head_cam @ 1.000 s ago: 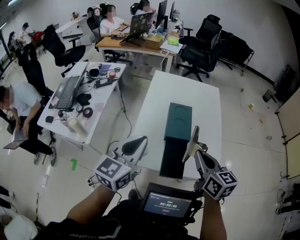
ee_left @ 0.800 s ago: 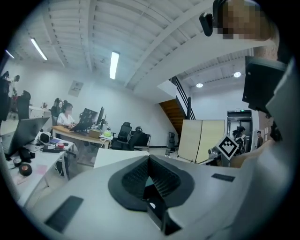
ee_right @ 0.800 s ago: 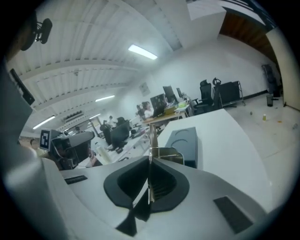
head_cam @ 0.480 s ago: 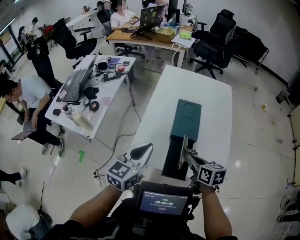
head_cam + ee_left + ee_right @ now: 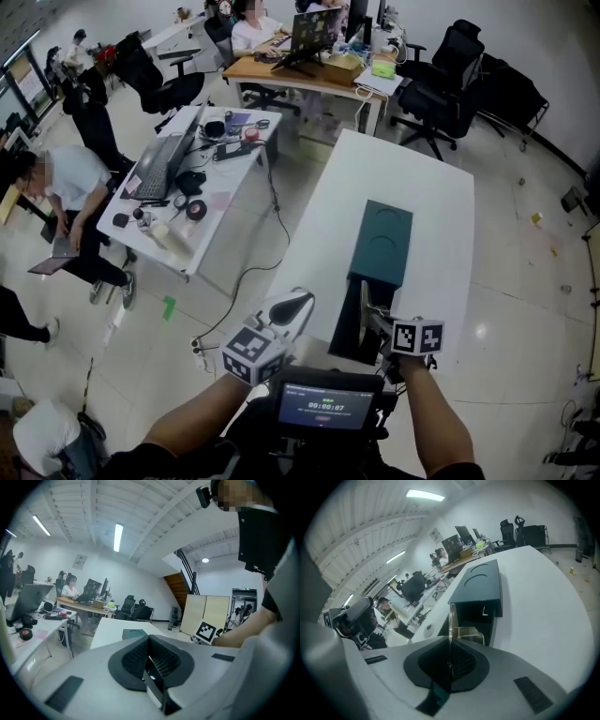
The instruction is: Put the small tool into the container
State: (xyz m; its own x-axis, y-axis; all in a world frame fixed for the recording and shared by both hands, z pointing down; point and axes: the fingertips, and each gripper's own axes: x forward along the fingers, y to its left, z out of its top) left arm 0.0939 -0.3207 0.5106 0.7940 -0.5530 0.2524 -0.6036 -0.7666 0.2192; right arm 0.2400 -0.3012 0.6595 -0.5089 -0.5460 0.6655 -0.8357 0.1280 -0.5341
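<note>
Tool [image 5: 451, 618], likely light, stiff, slick metal, is pinched across its blade by right claw [image 5: 450, 644] near container [image 5: 480, 585]; left claw [image 5: 150, 644] closed, empty.

We see a pale, shiny floor [image 5: 525, 281]. A long white table [image 5: 412, 187] runs toward 12 o'clock. At 10 o'clock stands a cluttered white desk [image 5: 246, 173], at 12 a wooden desk [image 5: 258, 67], and at 1 some black office chairs [image 5: 450, 80]. Tube lights [image 5: 117, 536] are on the ceiling.
</note>
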